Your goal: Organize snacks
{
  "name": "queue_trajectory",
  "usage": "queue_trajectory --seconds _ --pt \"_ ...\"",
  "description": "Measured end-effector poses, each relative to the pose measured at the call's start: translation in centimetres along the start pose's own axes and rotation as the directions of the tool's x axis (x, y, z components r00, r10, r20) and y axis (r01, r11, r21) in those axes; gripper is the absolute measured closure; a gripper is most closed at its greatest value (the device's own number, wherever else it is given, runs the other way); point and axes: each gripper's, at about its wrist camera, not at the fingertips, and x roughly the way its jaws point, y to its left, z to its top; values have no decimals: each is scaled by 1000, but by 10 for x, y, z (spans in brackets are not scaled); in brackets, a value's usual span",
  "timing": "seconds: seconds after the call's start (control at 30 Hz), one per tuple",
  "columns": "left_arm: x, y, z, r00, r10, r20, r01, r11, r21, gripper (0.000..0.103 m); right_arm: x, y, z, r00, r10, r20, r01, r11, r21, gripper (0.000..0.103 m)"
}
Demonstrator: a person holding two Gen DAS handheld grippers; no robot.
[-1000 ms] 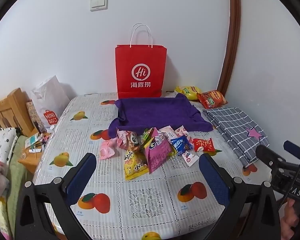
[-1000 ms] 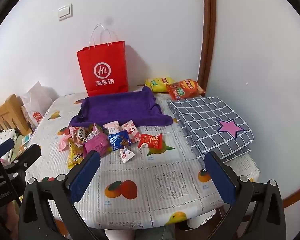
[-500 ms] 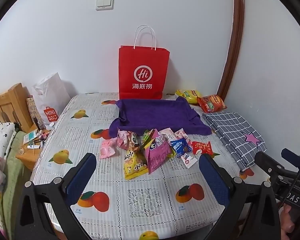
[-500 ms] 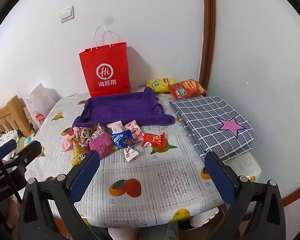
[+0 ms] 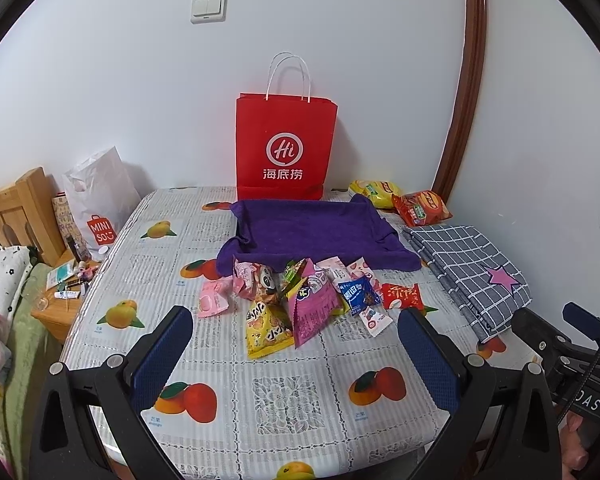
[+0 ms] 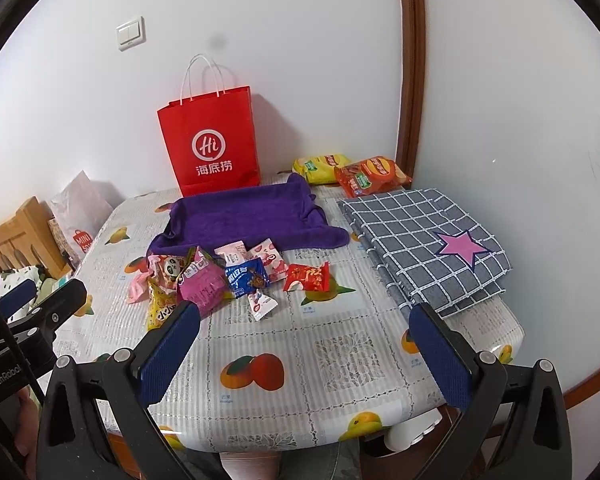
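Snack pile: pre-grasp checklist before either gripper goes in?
1. Left gripper open, holding nothing: ok.
2. Right gripper open, holding nothing: ok.
3. Snack pile not yet between either gripper's fingers: ok.
4. Packets separated for a single pick: not ok; the yellow packet and magenta packet overlap. The red packet lies apart.
5. Purple tray has bare floor to receive snacks: ok.
6. Two chip bags belong in this sort: cannot tell.

Before you: "Hi 海底捞" on the red paper bag [image 5: 286, 148], "MINISO" on the white bag [image 5: 101, 231].
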Motion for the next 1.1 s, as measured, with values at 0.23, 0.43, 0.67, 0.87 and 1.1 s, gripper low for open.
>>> queue_trajectory --seconds 0.23,0.43,0.67,0.87,1.1 --pt "-5 -3 -1 1000 -3 8 3 1000 4 0 -4 2 -2 1000 5 8 -5 1000 -3 0" --pt "-9 -3 0 1000 -8 17 7 1000 5 0 -8 4 -3 1000 14 13 -14 1000 -4 0" --pt "-13 -4 0 1000 -9 23 8 1000 6 0 -11 5 -4 1000 19 20 -19 1000 -3 0" --pt "-13 -5 -2 1000 -8 23 8 1000 6 0 -11 5 -4 1000 21 19 -21 1000 -3 0" --pt "-14 -10 -3 1000 -9 20 9 1000 14 0 -11 4 -6 1000 22 15 -22 1000 1 0"
